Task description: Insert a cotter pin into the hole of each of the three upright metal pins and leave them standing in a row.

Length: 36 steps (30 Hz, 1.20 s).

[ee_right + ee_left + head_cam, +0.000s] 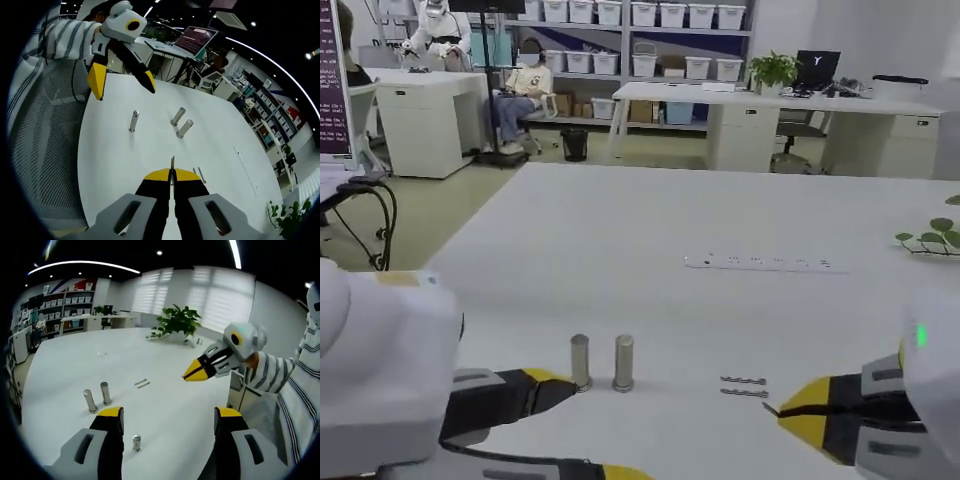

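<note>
Your right gripper (172, 176) is nearest its own camera, its jaws clenched on a cotter pin (172, 162) whose thin shank pokes out past the yellow tips. Your left gripper (170, 412) is released, jaws spread wide. A third metal pin (136, 442) stands upright between them, closer to the left jaw and touching neither.

Everything sits on the white table (650, 230), toward its near edge. From the head view, a pair of upright metal pins (581, 361) stands close together just beyond the left gripper's upper yellow tip. They are side by side but apart from each other. To their right, near the right gripper's tip, two loose cotter pins (743, 380) lie flat and parallel, one just behind the other. In the right gripper view the third metal pin stands well apart from the pair, on the side where your left gripper hangs above the table.

Farther back, near the middle of the table, a white power strip (765, 263) lies parallel to the near edge. A potted plant (177, 322) stands at the table's right edge.
</note>
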{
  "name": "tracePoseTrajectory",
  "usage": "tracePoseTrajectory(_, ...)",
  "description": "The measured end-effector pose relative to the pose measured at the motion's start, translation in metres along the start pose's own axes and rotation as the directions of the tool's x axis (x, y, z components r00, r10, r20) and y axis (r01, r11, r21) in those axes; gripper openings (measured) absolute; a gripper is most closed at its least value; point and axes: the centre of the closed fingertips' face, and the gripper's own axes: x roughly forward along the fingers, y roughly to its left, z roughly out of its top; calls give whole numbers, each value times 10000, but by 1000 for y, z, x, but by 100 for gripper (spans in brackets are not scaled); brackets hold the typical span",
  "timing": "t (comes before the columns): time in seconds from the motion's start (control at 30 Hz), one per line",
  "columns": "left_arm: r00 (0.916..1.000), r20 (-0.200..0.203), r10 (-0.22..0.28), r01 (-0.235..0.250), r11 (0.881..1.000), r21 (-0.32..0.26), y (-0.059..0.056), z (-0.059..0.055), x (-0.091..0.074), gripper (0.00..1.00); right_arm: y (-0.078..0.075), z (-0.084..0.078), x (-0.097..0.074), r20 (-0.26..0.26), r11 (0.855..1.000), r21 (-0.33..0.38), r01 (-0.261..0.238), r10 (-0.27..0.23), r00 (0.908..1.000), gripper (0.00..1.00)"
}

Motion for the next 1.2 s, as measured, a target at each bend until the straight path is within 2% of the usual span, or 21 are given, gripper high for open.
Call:
tracePoseTrajectory(0.2, 9989, 20, -475, 475, 9989, 14, -9, 8, 11, 68, 0, 8, -5, 211, 9986, -267, 467, -461, 9987, 0)
tracePoseTrajectory(0.4, 9953, 249, -939, 944, 9953, -194, -16, 14, 17, 65, 3, 16, -12, 439, 9928, -683, 988, -959, 9944, 0)
tracePoseTrajectory(0.53, 9935, 255, -1109, 1112, 9938, -83, -20, 17, 19, 61, 8, 16, -13, 284, 9892, -1074, 999, -974, 9948, 0)
tracePoseTrajectory(0.77, 9870, 203, -1595, 1595, 9872, -16, -28, 18, 24, 50, 17, 19, -11, 177, 9865, -1268, 1033, -1019, 9946, 0)
tracePoseTrajectory(0.97, 9802, 90, -1977, 1978, 9799, -239, -33, 17, 31, 42, 22, 27, -12, 205, 9742, -1842, 1302, -1286, 9915, 0)
tracePoseTrajectory(1.1, 9769, 374, -2105, 2122, 9759, -518, -36, 22, 35, 33, 21, 34, -13, 360, 9682, -1943, 1579, -1538, 9874, 0)
tracePoseTrajectory(1.2, 9745, 503, -2185, 2215, 9729, -667, -37, 24, 36, 24, 22, 36, -14, 429, 9678, -1956, 1585, -1531, 9873, 0)
